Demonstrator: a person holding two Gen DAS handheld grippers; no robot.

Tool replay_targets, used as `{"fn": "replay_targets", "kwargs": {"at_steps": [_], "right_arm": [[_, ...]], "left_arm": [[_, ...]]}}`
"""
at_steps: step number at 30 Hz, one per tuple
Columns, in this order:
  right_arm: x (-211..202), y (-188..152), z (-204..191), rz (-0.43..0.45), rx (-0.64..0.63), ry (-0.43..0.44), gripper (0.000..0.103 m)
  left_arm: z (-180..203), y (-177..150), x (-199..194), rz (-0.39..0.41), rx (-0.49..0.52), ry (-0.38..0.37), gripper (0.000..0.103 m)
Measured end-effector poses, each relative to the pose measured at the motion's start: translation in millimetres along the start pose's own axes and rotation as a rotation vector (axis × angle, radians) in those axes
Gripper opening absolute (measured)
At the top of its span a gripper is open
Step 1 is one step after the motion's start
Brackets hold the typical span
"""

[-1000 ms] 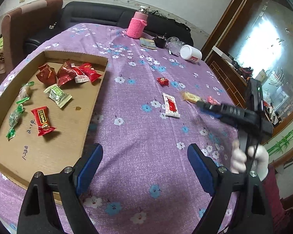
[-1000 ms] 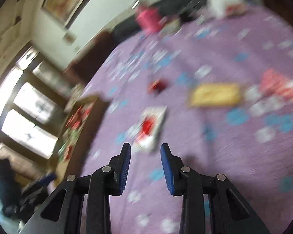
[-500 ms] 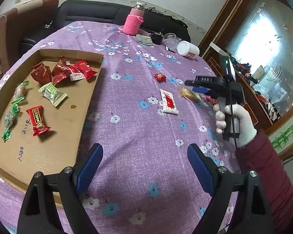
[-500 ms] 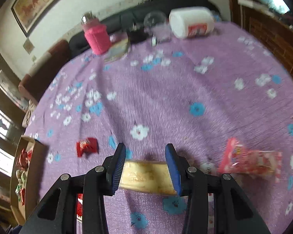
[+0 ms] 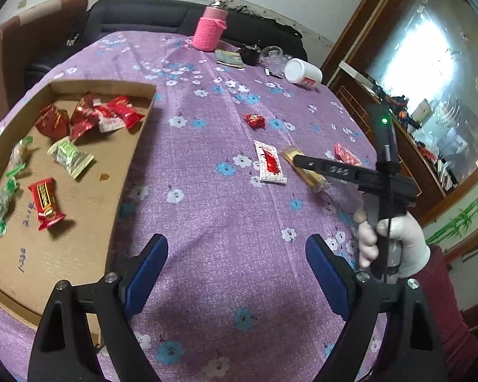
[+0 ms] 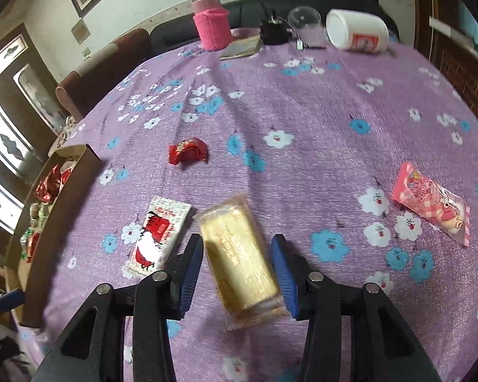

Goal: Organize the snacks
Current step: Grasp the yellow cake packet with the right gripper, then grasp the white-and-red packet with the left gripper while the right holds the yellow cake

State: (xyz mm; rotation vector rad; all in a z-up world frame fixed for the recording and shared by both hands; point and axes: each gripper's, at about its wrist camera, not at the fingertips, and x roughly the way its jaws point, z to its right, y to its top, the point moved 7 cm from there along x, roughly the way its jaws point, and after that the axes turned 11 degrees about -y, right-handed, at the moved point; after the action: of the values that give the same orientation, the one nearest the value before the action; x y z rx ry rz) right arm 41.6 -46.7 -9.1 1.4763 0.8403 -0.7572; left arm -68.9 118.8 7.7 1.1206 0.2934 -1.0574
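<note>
In the left wrist view the left gripper [image 5: 235, 273] hangs with its jaws wide apart and empty over the purple flowered cloth of the worktop [image 5: 207, 222], the shallow brown cardboard tray [image 5: 79, 222] with wrapped candies lies just left of the left jaw, and far ahead to the right a white-gloved hand [image 5: 395, 242] holds the right gripper [image 5: 298, 160] over a long yellow wrapped snack bar [image 5: 306, 172]. In the right wrist view the jaws of this gripper [image 6: 237, 267] have just been opening and stand apart, with the bar [image 6: 239, 261] flat on the cloth between them and touching neither pad; a white and red sachet [image 6: 157, 237] lies just left of the left jaw, a small red wrapped candy [image 6: 188, 152] further ahead, and a pink snack packet [image 6: 431, 203] well to the right.
</note>
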Motion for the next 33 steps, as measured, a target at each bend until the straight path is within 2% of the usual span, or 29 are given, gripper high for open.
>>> {"fn": "replay_targets", "kwargs": {"at_steps": [2,3,4,5,13,21,26,27,28,29,30,31,32,33], "right_arm": [[2,-1,-3,0.025,-0.032,-0.044,0.048],[1,-3,-5,0.039,-0.05,-0.067,0.045],[1,-4,-5,0.05,-0.063,-0.085,0.036],[0,-6,-5,0.061,-0.071,-0.092,0.035],[-10,4,26,0.112,0.051,-0.055,0.035],[-13,11,51,0.114,0.187,-0.004,0.035],[-25,15,55,0.152,0.215,0.024,0.035],[-27,16,56,0.159,0.221,0.03,0.035],[-28,16,56,0.164,0.226,0.033,0.035],[-29,16,57,0.165,0.229,0.035,0.035],[-29,16,58,0.167,0.234,0.038,0.035],[-30,16,58,0.168,0.239,0.039,0.035],[-30,16,59,0.17,0.242,0.04,0.035],[-31,17,59,0.172,0.244,0.042,0.035]], "left_arm": [[5,4,2,0.0,0.024,0.004,0.088],[8,7,5,-0.003,0.033,0.002,0.088],[9,9,9,-0.01,0.04,0.002,0.088],[10,11,13,-0.018,0.044,0.005,0.088],[18,37,76,-0.088,0.056,0.024,0.087],[31,65,146,-0.133,0.151,0.095,0.087],[36,71,167,-0.138,0.198,0.13,0.087],[36,71,170,-0.139,0.212,0.145,0.084],[36,70,173,-0.143,0.225,0.155,0.074],[35,69,176,-0.147,0.237,0.163,0.07],[36,70,176,-0.132,0.268,0.191,0.056],[39,70,176,-0.125,0.285,0.172,0.038],[42,70,175,-0.115,0.303,0.16,0.032],[42,70,174,-0.112,0.314,0.175,0.032]]}}
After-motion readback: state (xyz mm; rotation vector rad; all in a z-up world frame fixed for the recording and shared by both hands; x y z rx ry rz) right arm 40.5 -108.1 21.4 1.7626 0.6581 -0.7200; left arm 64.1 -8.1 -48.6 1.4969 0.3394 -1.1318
